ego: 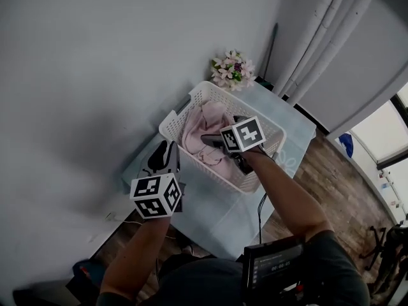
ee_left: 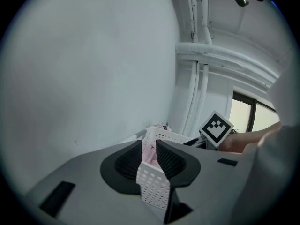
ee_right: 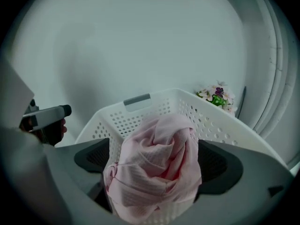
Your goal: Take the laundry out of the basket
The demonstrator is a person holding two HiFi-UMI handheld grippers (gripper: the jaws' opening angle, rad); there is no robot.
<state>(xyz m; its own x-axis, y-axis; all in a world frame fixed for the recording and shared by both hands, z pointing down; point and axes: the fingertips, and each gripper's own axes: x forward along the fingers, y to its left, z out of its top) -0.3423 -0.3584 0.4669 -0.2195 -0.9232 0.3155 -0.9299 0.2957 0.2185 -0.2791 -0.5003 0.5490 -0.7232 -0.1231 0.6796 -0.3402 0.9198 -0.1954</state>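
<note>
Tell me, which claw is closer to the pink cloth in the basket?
Right. The right claw reaches over the white basket, its open jaws on either side of the pink cloth. The left claw is outside the basket, by its near corner.

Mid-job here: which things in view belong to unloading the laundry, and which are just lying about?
Job: pink garment; white basket holding it; right gripper, open, aimed at the garment.
Lying about: flower bunch behind the basket; light blue table cover; white pipes on the wall.
</note>
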